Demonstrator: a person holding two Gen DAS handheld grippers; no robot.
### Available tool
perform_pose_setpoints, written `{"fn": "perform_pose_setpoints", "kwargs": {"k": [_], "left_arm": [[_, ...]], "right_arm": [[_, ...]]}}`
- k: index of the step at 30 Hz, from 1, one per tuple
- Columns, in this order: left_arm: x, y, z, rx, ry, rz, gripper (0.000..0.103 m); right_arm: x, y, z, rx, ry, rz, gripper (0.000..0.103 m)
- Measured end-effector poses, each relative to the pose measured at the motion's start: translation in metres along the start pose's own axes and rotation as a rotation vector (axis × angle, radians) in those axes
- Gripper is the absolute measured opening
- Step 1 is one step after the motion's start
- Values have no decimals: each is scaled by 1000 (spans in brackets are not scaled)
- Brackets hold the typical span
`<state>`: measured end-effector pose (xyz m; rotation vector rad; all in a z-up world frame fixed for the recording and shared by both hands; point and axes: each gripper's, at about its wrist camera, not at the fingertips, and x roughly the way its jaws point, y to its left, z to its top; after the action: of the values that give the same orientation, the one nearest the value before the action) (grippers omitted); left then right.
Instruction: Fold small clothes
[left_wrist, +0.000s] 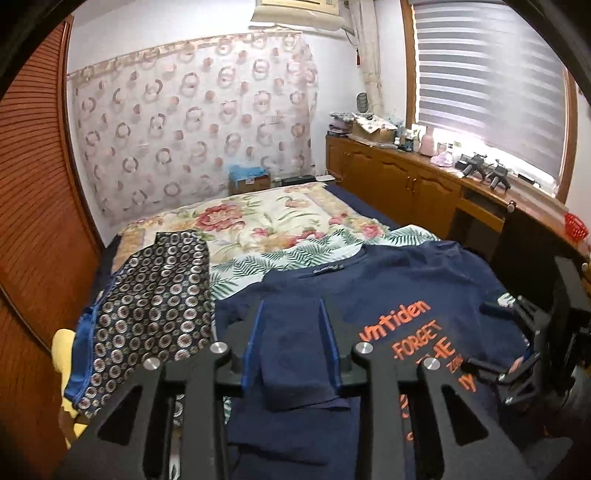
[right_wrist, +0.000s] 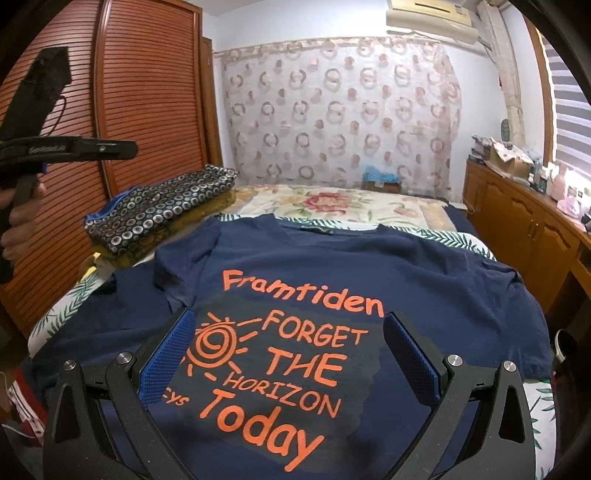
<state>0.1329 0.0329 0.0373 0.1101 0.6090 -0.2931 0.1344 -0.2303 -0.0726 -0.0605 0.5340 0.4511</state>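
A navy T-shirt (right_wrist: 332, 266) with orange lettering lies print-up on the bed (right_wrist: 388, 206), its left sleeve folded in over the body. The right hand-held gripper (right_wrist: 291, 354) hovers low over the print, jaws spread wide and empty. The left hand-held gripper (left_wrist: 291, 332) is raised above the folded sleeve, jaws slightly parted, gripping nothing. A folded patterned garment (right_wrist: 162, 206) sits beside the shirt
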Motion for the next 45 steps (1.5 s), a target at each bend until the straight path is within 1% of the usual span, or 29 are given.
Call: {"fn": "perform_pose_setpoints", "kwargs": {"k": [3, 5, 8, 10, 11, 13, 16, 20, 23, 25, 29, 31, 33, 34, 35, 36, 37, 38, 40, 43, 45], "left_arm": [[-3, 4, -12, -17, 1, 20, 39], [-1, 9, -22, -33, 3, 49, 41], [-2, 20, -40, -70, 14, 53, 42], [0, 27, -55, -92, 26, 62, 43], [0, 29, -62, -98, 32, 73, 44], [2, 32, -77, -115, 43, 84, 45], [3, 39, -98, -151, 66, 80, 46], [8, 44, -122, -153, 110, 109, 47], [12, 49, -136, -168, 145, 99, 47], [16, 51, -143, -170, 163, 100, 47], [22, 53, -152, -174, 190, 100, 47], [25, 54, -155, -178, 200, 95, 47], [29, 54, -156, -179, 213, 95, 47], [30, 54, -156, -178, 217, 96, 47], [32, 54, -157, -178, 222, 97, 47], [33, 54, -157, -177, 227, 98, 47], [35, 55, -158, -174, 234, 101, 47], [37, 56, -160, -173, 238, 103, 47], [39, 55, -161, -172, 246, 102, 48], [41, 56, -162, -174, 242, 98, 48], [40, 56, -162, -176, 240, 96, 48]], "right_arm": [[2, -1, 2, -14, 2, 10, 103], [4, -1, 6, -19, 7, 32, 103], [11, 2, 15, -36, 16, 77, 98], [18, 6, 23, -56, 24, 97, 91], [22, 9, 27, -66, 28, 111, 89], [29, 15, 33, -80, 38, 134, 80], [43, 27, 41, -104, 61, 184, 73], [66, 49, 48, -139, 105, 255, 67], [86, 69, 52, -168, 145, 303, 63], [102, 83, 54, -181, 175, 339, 58], [131, 104, 54, -197, 230, 387, 53], [144, 112, 51, -210, 257, 405, 47], [153, 120, 49, -230, 274, 403, 44], [156, 124, 48, -241, 283, 403, 39], [159, 126, 46, -250, 288, 404, 36], [160, 128, 46, -260, 293, 403, 30], [161, 129, 45, -271, 296, 397, 21], [164, 129, 44, -281, 300, 385, 19], [167, 125, 43, -280, 308, 377, 7], [164, 115, 46, -245, 291, 384, 5], [160, 105, 48, -215, 271, 373, 4]]}}
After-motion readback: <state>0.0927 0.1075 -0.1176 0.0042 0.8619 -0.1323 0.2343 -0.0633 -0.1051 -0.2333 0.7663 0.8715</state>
